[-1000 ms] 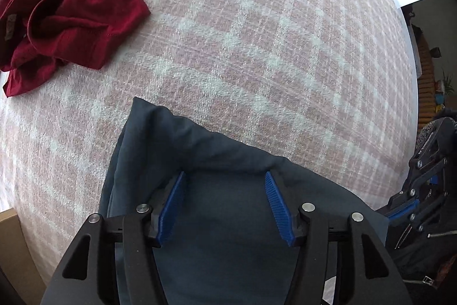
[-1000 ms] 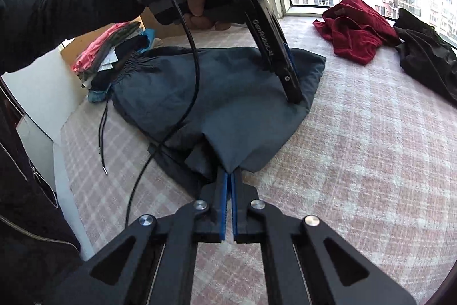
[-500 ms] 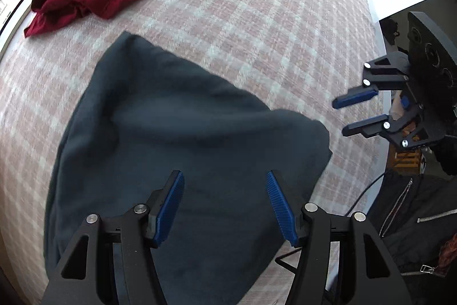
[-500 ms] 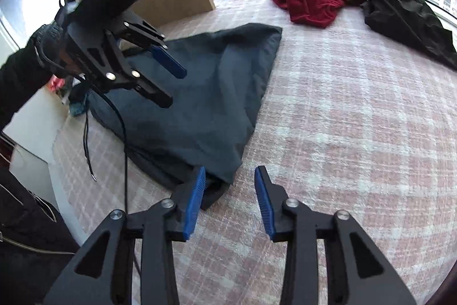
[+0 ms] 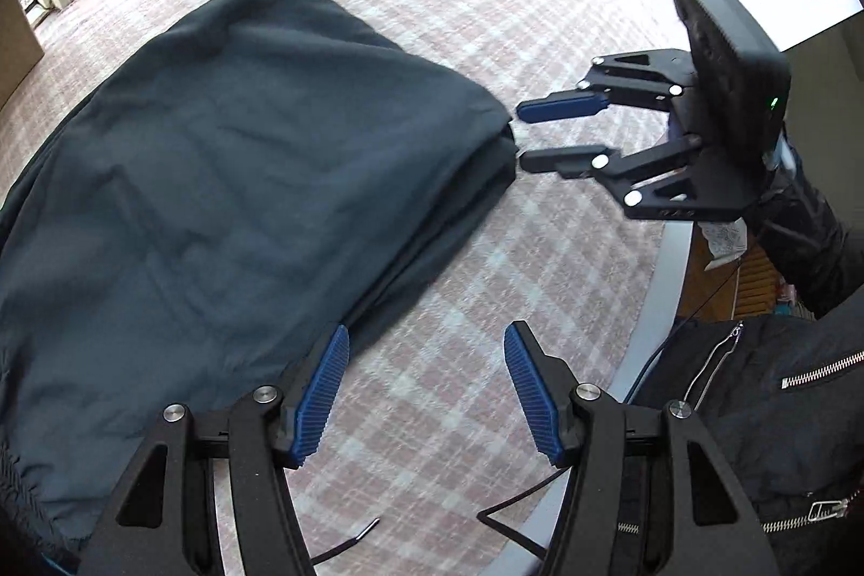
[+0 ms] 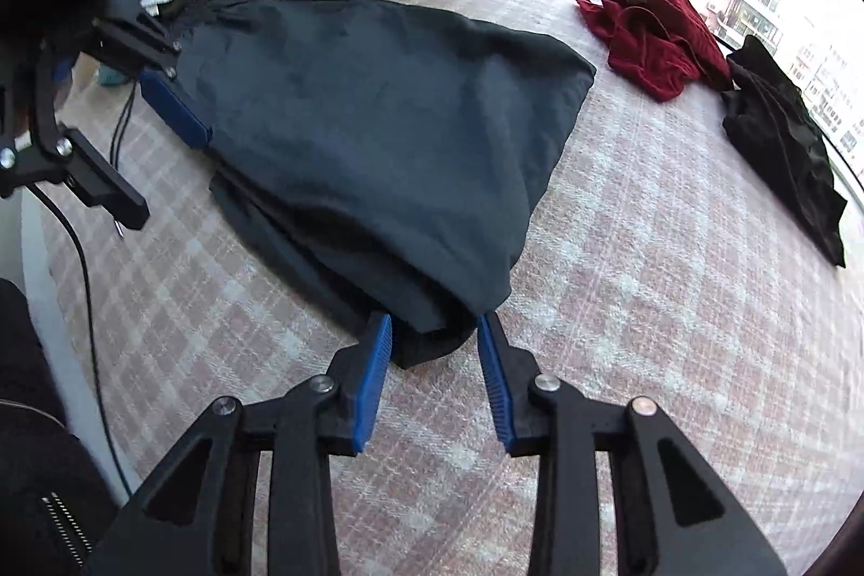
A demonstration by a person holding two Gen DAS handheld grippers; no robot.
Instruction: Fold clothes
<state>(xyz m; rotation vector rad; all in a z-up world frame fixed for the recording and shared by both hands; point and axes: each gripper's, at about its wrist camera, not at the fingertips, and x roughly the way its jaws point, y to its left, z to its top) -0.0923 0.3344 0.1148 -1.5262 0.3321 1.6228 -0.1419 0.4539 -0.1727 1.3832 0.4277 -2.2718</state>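
The dark blue garment (image 6: 367, 133) lay doubled on the checked bed cover (image 6: 648, 306), its corner between the spread right claw (image 6: 434, 360). The left claw (image 5: 426, 392) was spread, empty, beside its edge. A further fold was judged likely, needing corner grips.

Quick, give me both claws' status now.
Left claw: open, holding nothing, beside the dark blue garment.
Right claw: open, straddling the garment's corner, not clamped.
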